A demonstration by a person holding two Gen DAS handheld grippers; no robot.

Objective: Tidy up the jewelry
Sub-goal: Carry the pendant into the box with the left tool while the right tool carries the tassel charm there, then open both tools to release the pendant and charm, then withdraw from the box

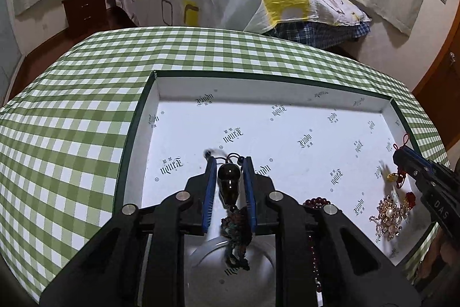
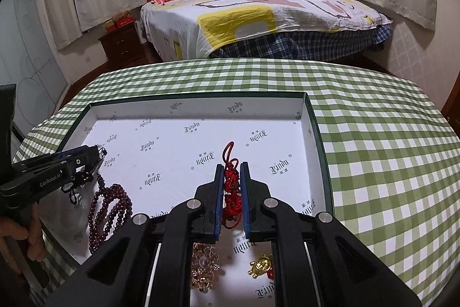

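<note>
A shallow white-lined tray [image 1: 287,82] with a dark green rim lies on the green checked tablecloth [image 1: 72,134]. My left gripper [image 1: 230,163] is low over its left part. A dark gourd pendant [image 1: 228,180] with a tassel sits between the pads with a thin gap on each side. My right gripper [image 2: 231,169] is shut on a red knotted cord [image 2: 231,192] over the tray's right part. Its gold charm [image 2: 260,263] hangs beneath. A dark red bead necklace [image 2: 109,209] and a gold pearl brooch [image 1: 391,217] lie in the tray.
Something of clear plastic [image 2: 72,209] lies at the tray's near left corner. A person's hand [image 2: 28,235] holds the left gripper's handle. Beyond the table stand a bed [image 2: 258,13] and a dark nightstand [image 2: 120,43]. Curtains cover the walls.
</note>
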